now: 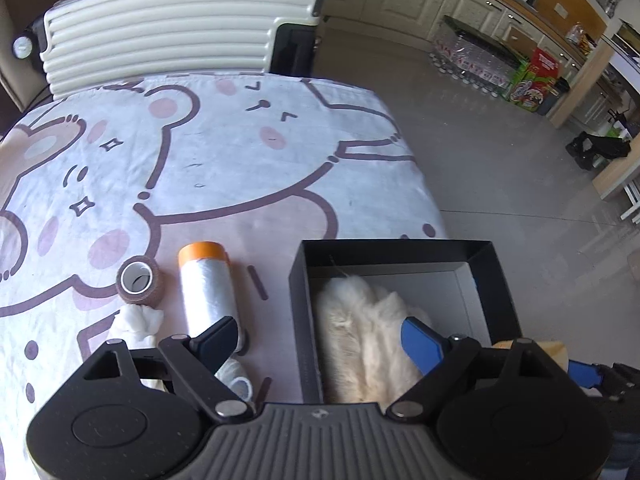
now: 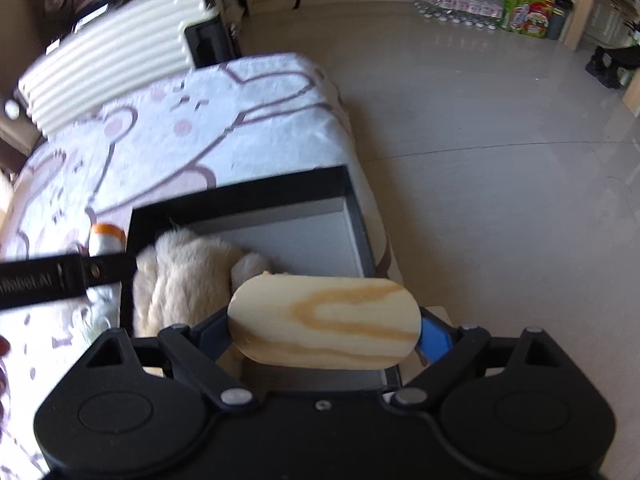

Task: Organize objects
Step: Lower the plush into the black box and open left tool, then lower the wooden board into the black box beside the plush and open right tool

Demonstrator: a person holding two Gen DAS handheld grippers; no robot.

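The right gripper (image 2: 324,330) pinches a flat oval wooden piece (image 2: 324,322) between its fingers and holds it above the near end of the open black box (image 2: 240,196), where a cream furry item (image 2: 184,276) already lies against the left side. The left gripper (image 1: 320,344) hangs with its fingers spread wide and empty, straddling the box's left wall. Just left of the box, on the cartoon-bear blanket (image 1: 240,152), lie an orange-capped plastic roll (image 1: 208,292), a brown bandage roll (image 1: 139,280) and some white wads (image 1: 138,320).
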